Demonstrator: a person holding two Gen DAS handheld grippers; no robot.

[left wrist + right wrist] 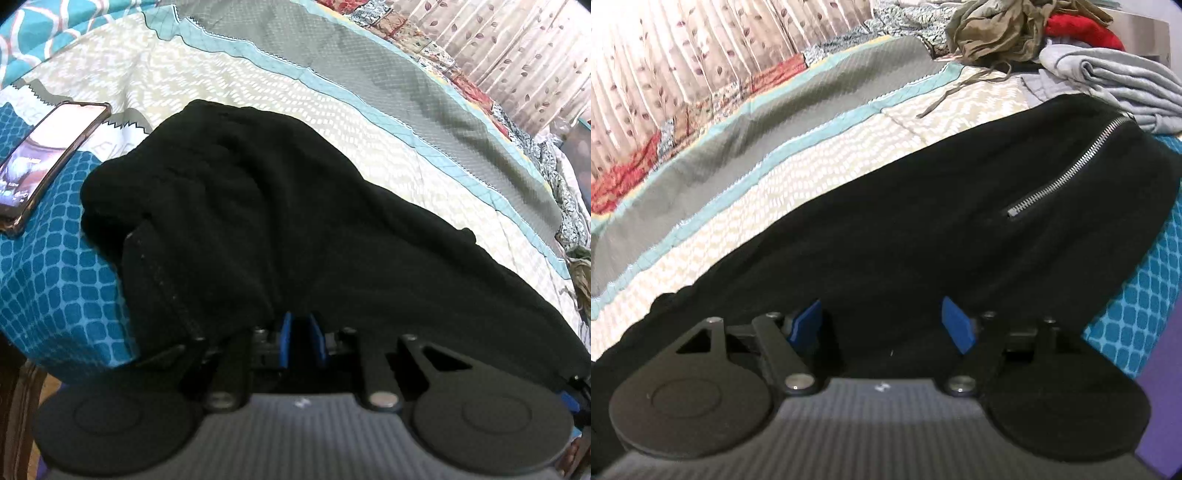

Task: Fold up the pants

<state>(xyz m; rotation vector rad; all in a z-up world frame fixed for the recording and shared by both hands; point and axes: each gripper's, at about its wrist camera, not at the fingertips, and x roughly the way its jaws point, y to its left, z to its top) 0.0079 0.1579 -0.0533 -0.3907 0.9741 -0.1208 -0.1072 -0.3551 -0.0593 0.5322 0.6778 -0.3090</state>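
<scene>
Black pants (pixel 258 221) lie spread across the bed. In the left wrist view, my left gripper (pixel 301 332) has its blue pads close together with black cloth between them at the near edge of the pants. In the right wrist view, the pants (pixel 923 229) show a silver zipper (pixel 1071 162) on the right. My right gripper (pixel 886 321) has its blue pads wide apart, straddling the near edge of the cloth without pinching it.
A phone (pixel 48 155) lies on the bedspread left of the pants. A pile of clothes, olive (pixel 997 29), red and grey (pixel 1115 85), sits at the far right. Curtains (pixel 683 55) hang behind the bed. The bed edge is just below both grippers.
</scene>
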